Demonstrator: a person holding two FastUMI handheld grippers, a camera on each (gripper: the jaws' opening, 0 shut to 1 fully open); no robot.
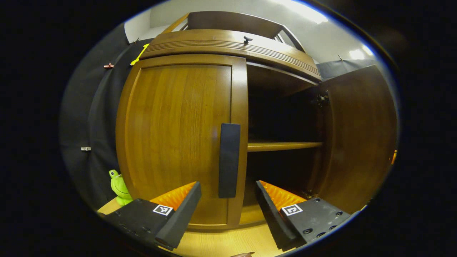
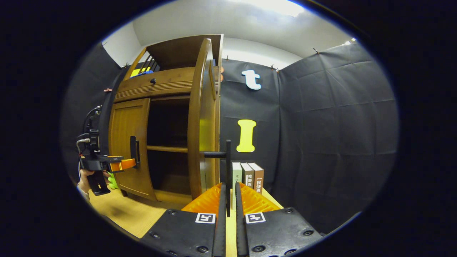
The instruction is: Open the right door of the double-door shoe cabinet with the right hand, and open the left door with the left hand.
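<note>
Right gripper (image 2: 228,200) clamps right door (image 2: 200,117) handle (image 2: 227,171), door swung open. Left gripper (image 1: 228,214) gapes wide before left door (image 1: 178,139) handle (image 1: 229,160); that door's closed, left to do.

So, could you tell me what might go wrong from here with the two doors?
The left claw is open around the left door's handle; pulling before it closes could make it slip off. The right claw grips the right door's handle; swinging that door wider might hit the books beside it.

the green frog toy (image 1: 119,188) is half hidden behind the closed left door (image 1: 178,139).
</note>
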